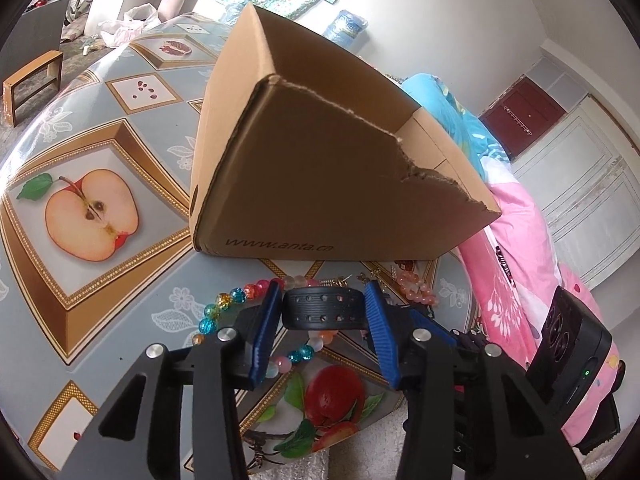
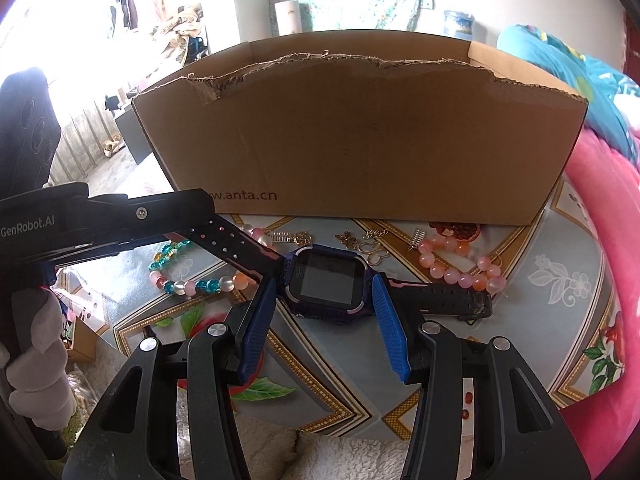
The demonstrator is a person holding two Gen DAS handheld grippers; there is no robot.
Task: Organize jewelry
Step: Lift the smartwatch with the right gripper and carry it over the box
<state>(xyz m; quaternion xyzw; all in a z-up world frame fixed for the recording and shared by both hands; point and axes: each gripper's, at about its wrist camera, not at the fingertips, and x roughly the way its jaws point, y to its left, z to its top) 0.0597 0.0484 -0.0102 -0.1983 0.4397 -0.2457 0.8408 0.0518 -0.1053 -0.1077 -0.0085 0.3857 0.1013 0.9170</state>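
Observation:
A dark blue smartwatch [image 2: 326,276] lies on the table before an open cardboard box [image 2: 360,136]. My left gripper [image 1: 324,306] is shut on the watch's black perforated strap [image 1: 324,308]; it also shows from the side in the right wrist view [image 2: 224,236]. My right gripper [image 2: 324,300] is open with its blue fingers [image 2: 386,320] either side of the watch body, not touching it. A multicoloured bead bracelet [image 2: 192,284], a pink bead bracelet [image 2: 460,272] and small gold charms [image 2: 360,240] lie around the watch.
The box [image 1: 320,152] stands close behind the jewelry, its near wall torn along the top. Pink and blue bedding [image 2: 608,200] lies right of the table. The fruit-print tablecloth [image 1: 92,216] extends left. A wooden stool [image 1: 32,80] stands on the floor.

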